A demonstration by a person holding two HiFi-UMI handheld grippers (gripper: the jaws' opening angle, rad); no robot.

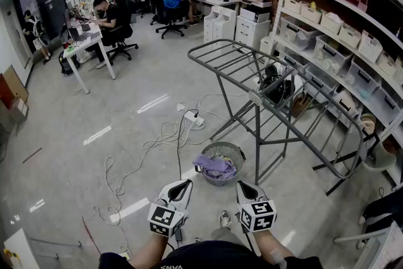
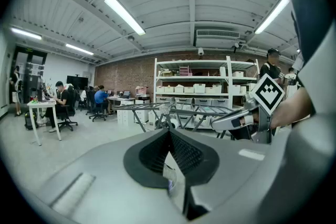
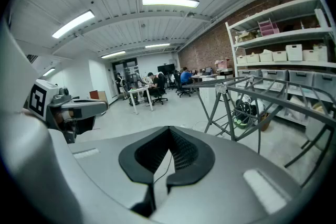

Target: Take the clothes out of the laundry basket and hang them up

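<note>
A round grey laundry basket [image 1: 233, 149] stands on the floor just ahead of me, with purple and pale clothes [image 1: 213, 166] inside. The grey folding drying rack [image 1: 277, 94] stands behind it to the right, and its bars are bare. My left gripper [image 1: 184, 184] and right gripper [image 1: 243, 185] hover side by side in front of the basket, both shut and holding nothing. In the left gripper view the jaws [image 2: 169, 135] meet, and the rack [image 2: 173, 109] lies beyond. In the right gripper view the jaws [image 3: 169, 135] are closed too, with the rack [image 3: 247, 93] at right.
White cables [image 1: 157, 142] and a power strip [image 1: 194, 118] lie on the floor left of the basket. Shelves with storage bins [image 1: 340, 41] line the right wall. People sit at desks [image 1: 94, 31] far back. My shoe [image 1: 225, 218] is between the grippers.
</note>
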